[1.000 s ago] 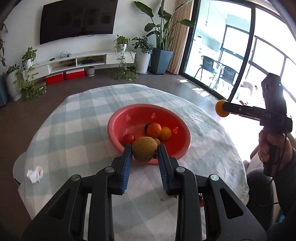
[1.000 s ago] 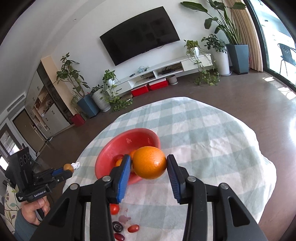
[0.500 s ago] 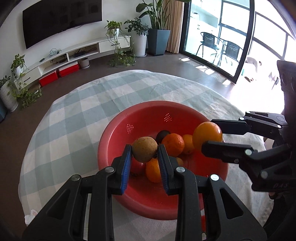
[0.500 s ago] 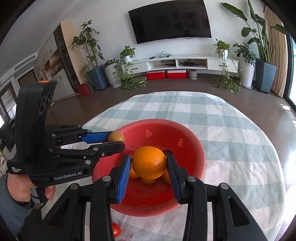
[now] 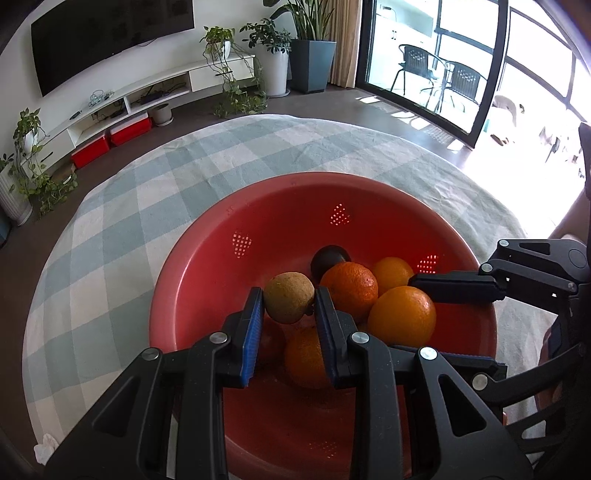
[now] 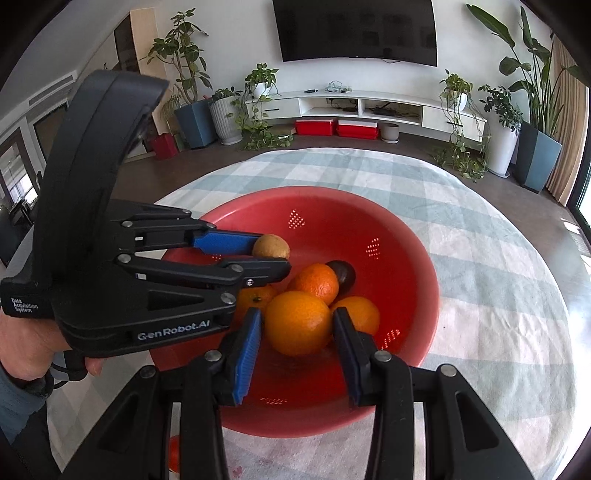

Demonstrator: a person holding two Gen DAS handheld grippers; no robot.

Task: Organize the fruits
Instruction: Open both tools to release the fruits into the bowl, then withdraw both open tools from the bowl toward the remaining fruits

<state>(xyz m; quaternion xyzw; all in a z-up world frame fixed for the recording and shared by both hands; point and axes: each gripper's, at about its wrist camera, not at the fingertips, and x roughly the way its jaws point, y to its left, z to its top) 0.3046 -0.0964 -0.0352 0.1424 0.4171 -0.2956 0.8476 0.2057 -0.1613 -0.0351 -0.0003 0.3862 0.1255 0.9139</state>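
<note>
the left gripper (image 5: pixel 289 304) grips a small tan fruit (image 5: pixel 289 302) over the red bowl (image 5: pixel 207 266). the right gripper (image 6: pixel 297 326) clamps an orange (image 6: pixel 298 322) above the other fruit there.

A wall-mounted television (image 6: pixel 356 31) hangs on a white wall (image 6: pixel 236 40) above a long white media console (image 6: pixel 364 107). Two red boxes (image 6: pixel 336 128) sit on the floor below the console. Potted plants (image 6: pixel 535 110) stand along the wall. The floor (image 5: pixel 332 103) is dark. Sliding glass doors (image 5: pixel 436 55) admit bright daylight; black chairs (image 5: pixel 436 75) stand outside.
</note>
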